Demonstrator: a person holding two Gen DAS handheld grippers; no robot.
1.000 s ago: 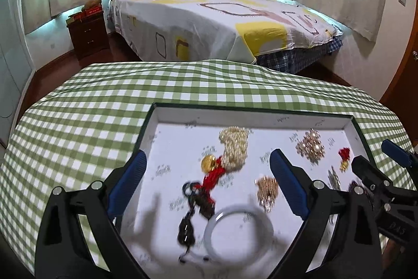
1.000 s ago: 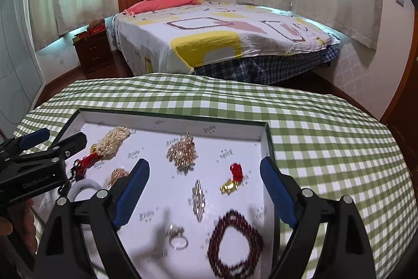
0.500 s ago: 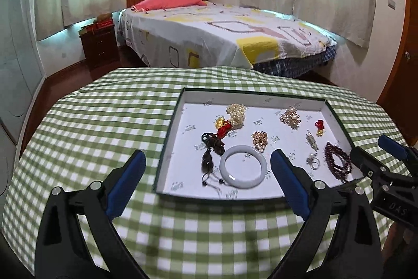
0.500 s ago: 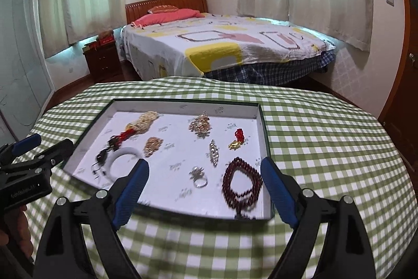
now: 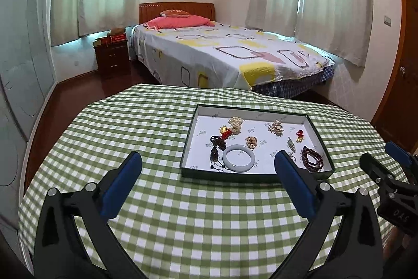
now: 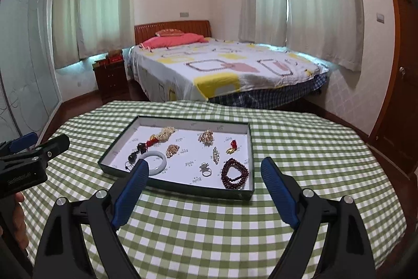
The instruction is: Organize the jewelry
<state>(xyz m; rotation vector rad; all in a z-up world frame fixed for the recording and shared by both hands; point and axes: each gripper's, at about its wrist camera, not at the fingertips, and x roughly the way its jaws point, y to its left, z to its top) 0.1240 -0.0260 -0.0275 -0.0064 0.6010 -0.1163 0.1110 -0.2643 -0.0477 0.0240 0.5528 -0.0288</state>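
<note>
Holding both tools above the green checked tablecloth (image 5: 162, 122), I keep my left gripper (image 5: 206, 169) and my right gripper (image 6: 203, 174) spread wide, each with nothing between its blue pads. The jewelry tray (image 6: 117, 145), a shallow dark-rimmed box with a white floor, sits on the cloth ahead of both tools, apart from their fingertips. From the left wrist view it lies forward and to the right, its near right corner hidden behind my right-hand finger (image 5: 292, 182). From the right wrist view it lies forward and slightly left.

Inside, a pale jade bangle (image 5: 238, 158) rests at the near left, touching a dark corded pendant (image 5: 218, 145). Behind them lies a pearl cluster with a red knot (image 5: 232, 126). A gold brooch (image 5: 277, 127) sits toward the back, a smaller gold piece (image 5: 251, 141) mid-tray. A dark red bead bracelet (image 6: 234, 173) lies at the near right corner, a silver ring (image 6: 205, 169) just beside it.
</note>
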